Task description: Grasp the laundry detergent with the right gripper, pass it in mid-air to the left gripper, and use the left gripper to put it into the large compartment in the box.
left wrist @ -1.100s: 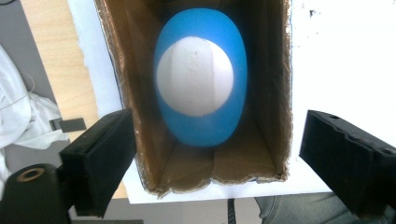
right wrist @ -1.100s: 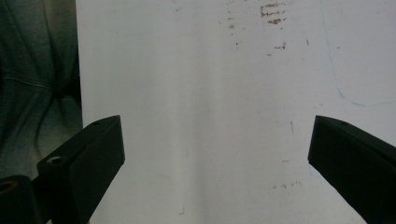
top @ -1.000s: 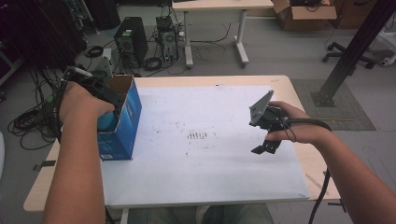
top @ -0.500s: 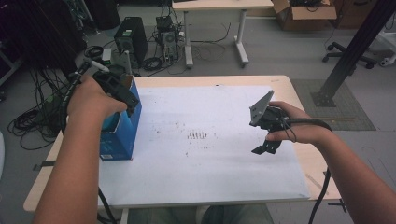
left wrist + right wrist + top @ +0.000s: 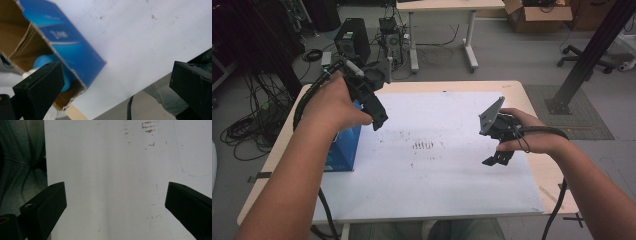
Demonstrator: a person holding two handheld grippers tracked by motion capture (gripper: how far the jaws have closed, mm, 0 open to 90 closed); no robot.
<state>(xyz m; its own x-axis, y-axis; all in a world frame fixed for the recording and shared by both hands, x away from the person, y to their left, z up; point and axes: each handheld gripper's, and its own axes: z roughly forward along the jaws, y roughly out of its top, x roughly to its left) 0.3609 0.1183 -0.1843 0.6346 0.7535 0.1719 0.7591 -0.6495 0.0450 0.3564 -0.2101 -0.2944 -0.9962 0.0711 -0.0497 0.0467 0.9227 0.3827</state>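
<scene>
An open blue cardboard box (image 5: 343, 150) stands at the left edge of the white sheet (image 5: 437, 175). In the left gripper view the box (image 5: 72, 50) shows a brown inside with a round blue thing (image 5: 42, 62) in it. My left gripper (image 5: 376, 119) hangs above and just right of the box, tilted down. Its jaws (image 5: 117, 75) have just been opening and stand wide apart with nothing between them. My right gripper (image 5: 494, 157) hovers low over the sheet's right side, open (image 5: 115, 197) and empty.
The sheet covers most of a wooden table (image 5: 437, 86) and bears small brown marks (image 5: 424, 145) at its middle. Beyond the table lie a computer tower (image 5: 349, 40), cables, another desk and a black post (image 5: 592, 55). A trouser leg (image 5: 20, 157) shows past the sheet's near edge.
My left hand has lifted from the box's opening and swung right, out over the sheet's left edge. The right hand has stayed where it was.
</scene>
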